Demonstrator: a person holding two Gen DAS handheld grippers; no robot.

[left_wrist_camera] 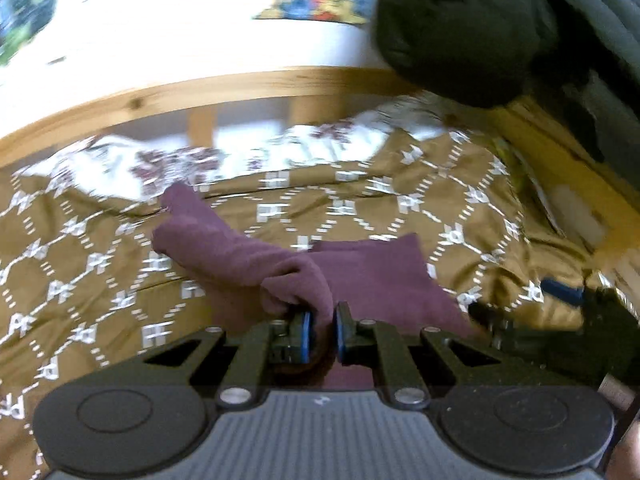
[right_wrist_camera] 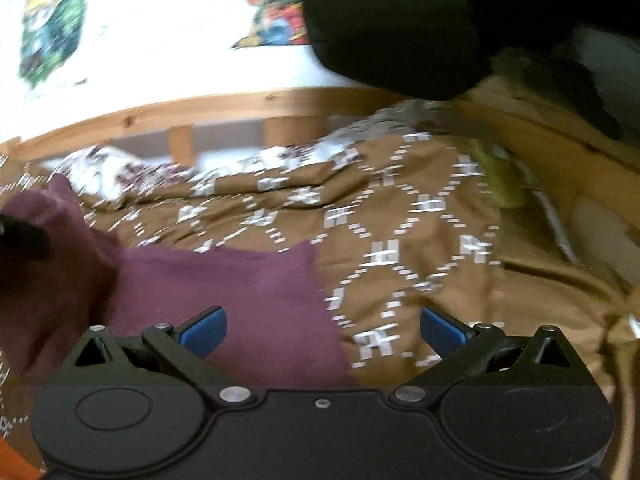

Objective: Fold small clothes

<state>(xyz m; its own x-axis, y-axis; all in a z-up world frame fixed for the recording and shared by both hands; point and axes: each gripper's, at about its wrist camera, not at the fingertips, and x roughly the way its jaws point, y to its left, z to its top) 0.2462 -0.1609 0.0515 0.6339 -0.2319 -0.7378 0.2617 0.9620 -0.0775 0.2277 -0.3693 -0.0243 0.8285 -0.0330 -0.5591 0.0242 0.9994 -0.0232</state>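
Note:
A small maroon garment lies on the brown patterned bedspread. My left gripper is shut on a bunched fold of it, lifted off the flat part, with a sleeve-like piece trailing to the left. In the right wrist view the same maroon garment lies flat at the lower left. My right gripper is open and empty, just above the garment's right edge. The right gripper also shows at the right edge of the left wrist view.
A wooden bed rail runs along the far side of the bed. A white flowered sheet is bunched under it. A dark stuffed shape hangs at the upper right. A yellow-green item lies by the right rail.

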